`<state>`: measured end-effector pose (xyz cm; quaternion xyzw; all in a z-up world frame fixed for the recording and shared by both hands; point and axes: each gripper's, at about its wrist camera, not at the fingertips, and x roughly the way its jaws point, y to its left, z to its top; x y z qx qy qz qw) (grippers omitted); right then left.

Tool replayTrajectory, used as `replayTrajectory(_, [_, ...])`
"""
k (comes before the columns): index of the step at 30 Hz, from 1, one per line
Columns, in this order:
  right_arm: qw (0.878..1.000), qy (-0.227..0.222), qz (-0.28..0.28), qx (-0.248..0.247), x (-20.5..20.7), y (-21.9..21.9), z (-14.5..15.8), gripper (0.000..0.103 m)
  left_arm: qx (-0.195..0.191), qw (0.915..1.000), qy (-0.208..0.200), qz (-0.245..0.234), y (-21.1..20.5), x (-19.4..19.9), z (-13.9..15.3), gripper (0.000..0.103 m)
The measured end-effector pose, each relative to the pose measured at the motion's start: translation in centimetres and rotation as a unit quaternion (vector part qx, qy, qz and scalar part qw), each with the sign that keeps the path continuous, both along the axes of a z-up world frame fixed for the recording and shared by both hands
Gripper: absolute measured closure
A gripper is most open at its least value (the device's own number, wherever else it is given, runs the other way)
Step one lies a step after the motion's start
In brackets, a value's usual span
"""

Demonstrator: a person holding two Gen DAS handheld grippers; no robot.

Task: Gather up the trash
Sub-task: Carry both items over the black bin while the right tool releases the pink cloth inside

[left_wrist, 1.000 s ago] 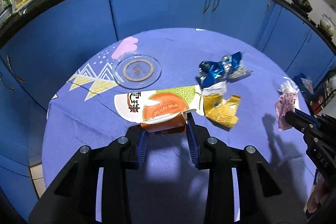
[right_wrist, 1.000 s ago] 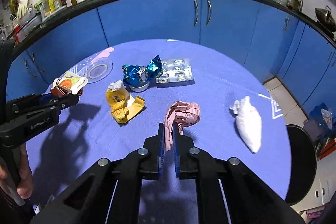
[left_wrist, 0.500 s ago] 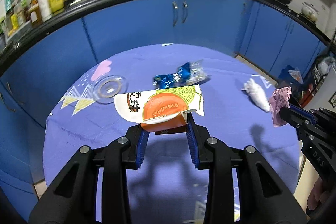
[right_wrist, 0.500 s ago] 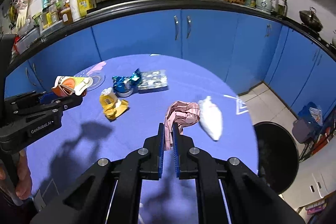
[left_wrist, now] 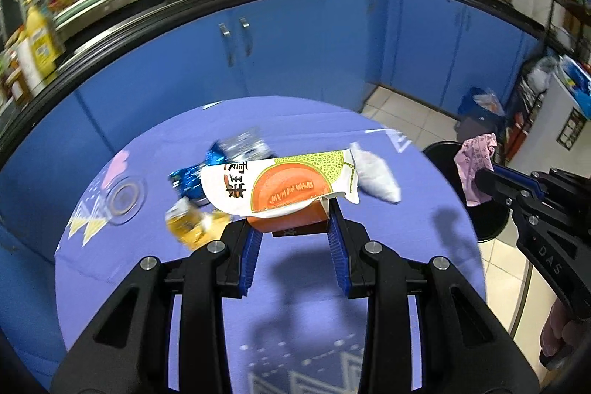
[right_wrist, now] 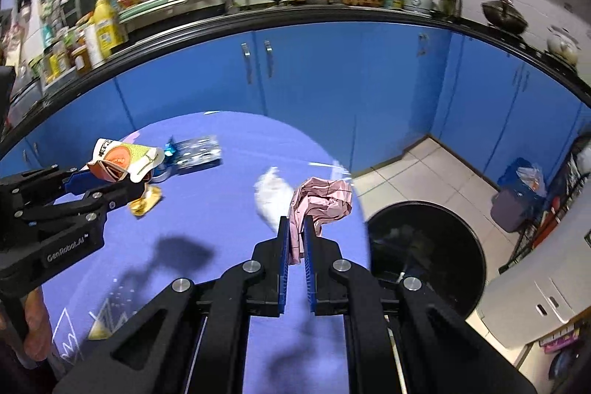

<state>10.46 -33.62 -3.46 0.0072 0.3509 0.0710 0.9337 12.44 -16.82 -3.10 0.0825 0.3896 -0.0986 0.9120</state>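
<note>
Orange-and-white melon carton (left_wrist: 284, 187), flattened, pinched at its lower orange end between the blue pads of the left gripper (left_wrist: 293, 233) and held clear above the purple tablecloth (left_wrist: 295, 301); jaws closed on the carton with only its thickness between them. Seen from the right wrist camera as well, raised at the left of that view. Pink crumpled wrapper (right_wrist: 319, 202) clamped in the right gripper (right_wrist: 294, 239), jaws nearly together, the wrapper bunching out above the fingertips and hanging over the table's right edge, close to the black round trash bin (right_wrist: 424, 246) standing on the tiled floor just beside the table. Same wrapper visible from the left wrist camera at the far right, in front of the bin. Still lying on the tablecloth: white crumpled bag (left_wrist: 375, 174) near the right side, blue foil wrapper (left_wrist: 188, 180) and silver blister pack (right_wrist: 197, 154) toward the middle, touching or overlapping though blurred, yellow wrapper (left_wrist: 188, 226) nearer the left gripper, clear glass dish (left_wrist: 123, 198) on the patterned left part of the cloth. Blue cabinets (right_wrist: 314, 69) behind the table, cluttered counter above them. Part of a hand (right_wrist: 35, 335) gripping the left handle at the lower left of the right wrist view.
</note>
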Motion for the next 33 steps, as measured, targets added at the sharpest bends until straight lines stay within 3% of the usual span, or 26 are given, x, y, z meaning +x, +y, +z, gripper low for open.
replayTrajectory(13, [0.998,-0.013,-0.054,-0.02,0.0,-4.8,-0.4,0.095,0.016,0.9983,-0.004,-0.056,-6.9,1.0,0.2,0.068])
replayTrajectory(33, [0.994,-0.047,-0.096,-0.026,2.1,-10.1,1.4,0.095,0.013,0.9958,-0.022,-0.088,-12.5,4.0,1.9,0.067])
